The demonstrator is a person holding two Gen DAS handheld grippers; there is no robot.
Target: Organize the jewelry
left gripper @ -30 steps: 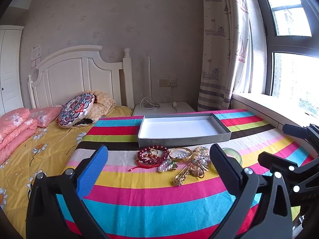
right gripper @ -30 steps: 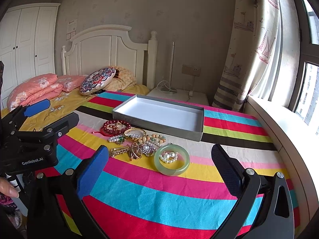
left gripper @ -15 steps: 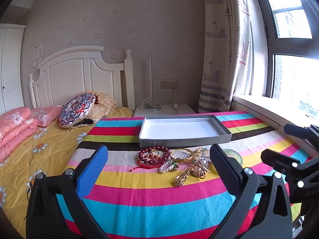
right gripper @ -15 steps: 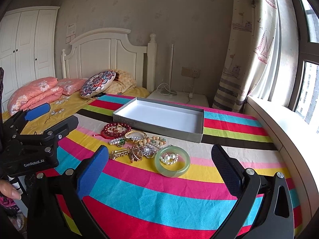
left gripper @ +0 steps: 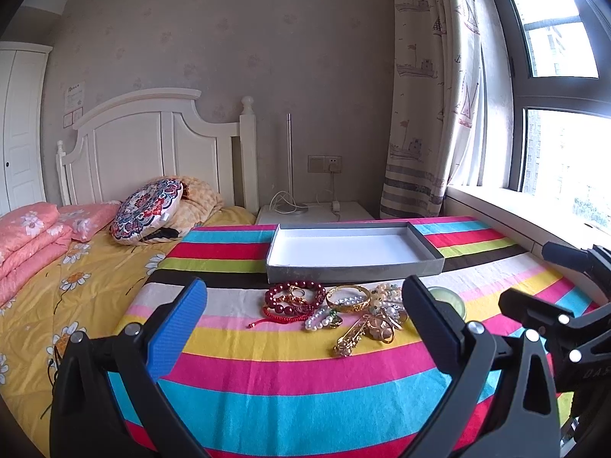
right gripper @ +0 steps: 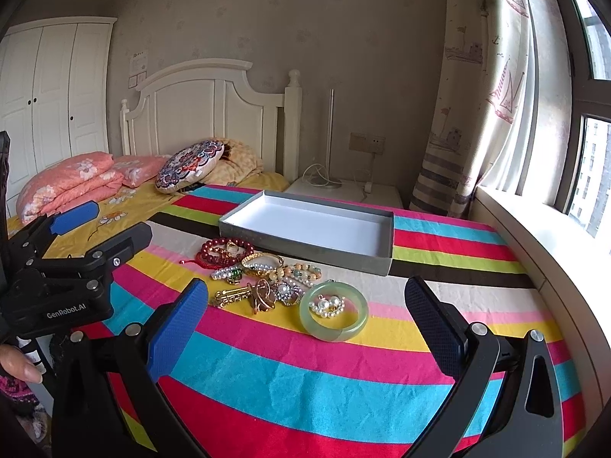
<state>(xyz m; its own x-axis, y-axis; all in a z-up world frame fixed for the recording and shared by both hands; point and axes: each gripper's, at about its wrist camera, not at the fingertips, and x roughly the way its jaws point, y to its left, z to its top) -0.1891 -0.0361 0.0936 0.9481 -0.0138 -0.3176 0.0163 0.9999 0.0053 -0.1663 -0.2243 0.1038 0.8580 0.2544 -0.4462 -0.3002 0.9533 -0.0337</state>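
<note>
A pile of jewelry lies on a striped cloth in front of an empty grey box with a white floor (left gripper: 351, 248) (right gripper: 317, 225). It holds a dark red bead bracelet (left gripper: 296, 295) (right gripper: 223, 250), a gold bangle (left gripper: 348, 298) (right gripper: 263, 263), a pearl string (left gripper: 319, 320), a gold key brooch (left gripper: 351, 337) (right gripper: 233, 295) and a green jade bangle (right gripper: 334, 316) with pearl earrings inside it. My left gripper (left gripper: 305, 328) is open and empty, short of the pile. My right gripper (right gripper: 305, 324) is open and empty, just short of the jade bangle.
The striped cloth (left gripper: 290, 378) covers a raised surface beside a bed with a yellow quilt (left gripper: 76, 278), pink bedding and a round cushion (left gripper: 147, 210). A white nightstand (left gripper: 317, 210) with cables stands behind the box. A window sill (right gripper: 542, 236) and curtain are on the right.
Both views have shifted slightly; the jewelry and box sit a little lower and nearer in frame. Nothing on the cloth has moved and both grippers stay open.
</note>
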